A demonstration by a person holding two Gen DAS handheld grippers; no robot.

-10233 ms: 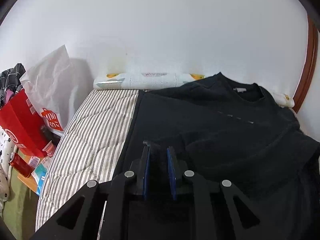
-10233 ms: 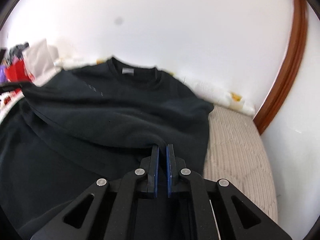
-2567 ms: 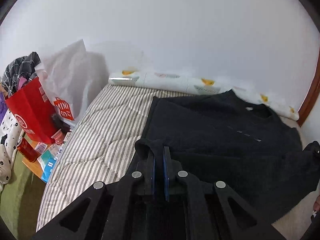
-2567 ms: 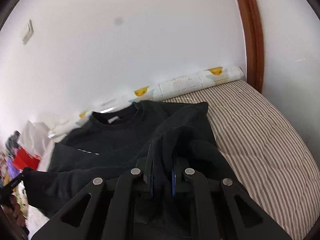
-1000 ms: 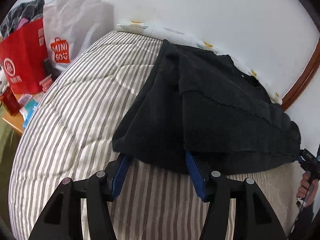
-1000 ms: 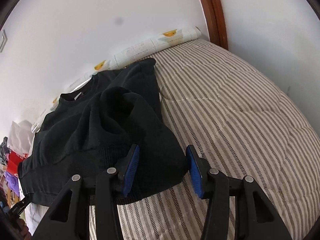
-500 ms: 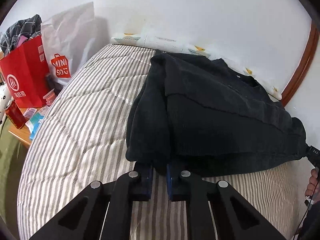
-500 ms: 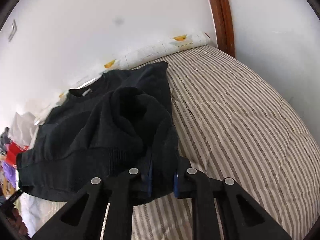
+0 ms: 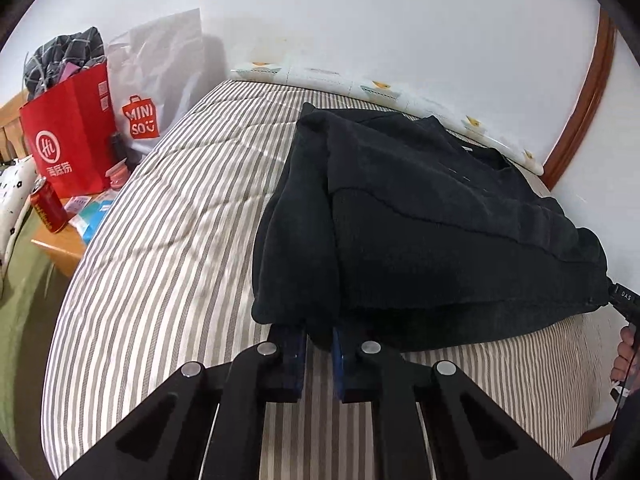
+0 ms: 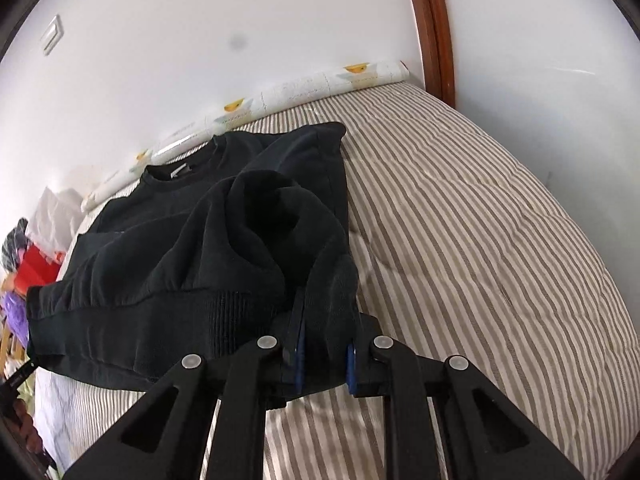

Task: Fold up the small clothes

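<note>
A black sweatshirt [image 9: 420, 232] lies partly folded on the striped mattress [image 9: 168, 248], collar toward the wall. My left gripper [image 9: 320, 340] is shut on the near left corner of its folded hem. In the right wrist view the sweatshirt [image 10: 208, 248] bunches up over its own body, and my right gripper [image 10: 324, 356] is shut on the near right corner, cloth filling the gap between the blue pads [image 10: 299, 364]. The hem hangs stretched between the two grippers, lifted a little off the mattress. The right gripper's tip and a hand [image 9: 624, 344] show at the right edge of the left wrist view.
A red paper bag [image 9: 68, 144] and a white shopping bag [image 9: 156, 92] stand left of the bed, with a red can [image 9: 46, 208] on a wooden side table [image 9: 56, 248]. A white patterned roll [image 10: 304, 84] lies along the wall. A brown wooden frame [image 10: 434, 28] rises at the right.
Both grippers closed on the near corners of the sweatshirt's hem, then lifted and carried it toward the collar. The cloth now bunches higher over the body.
</note>
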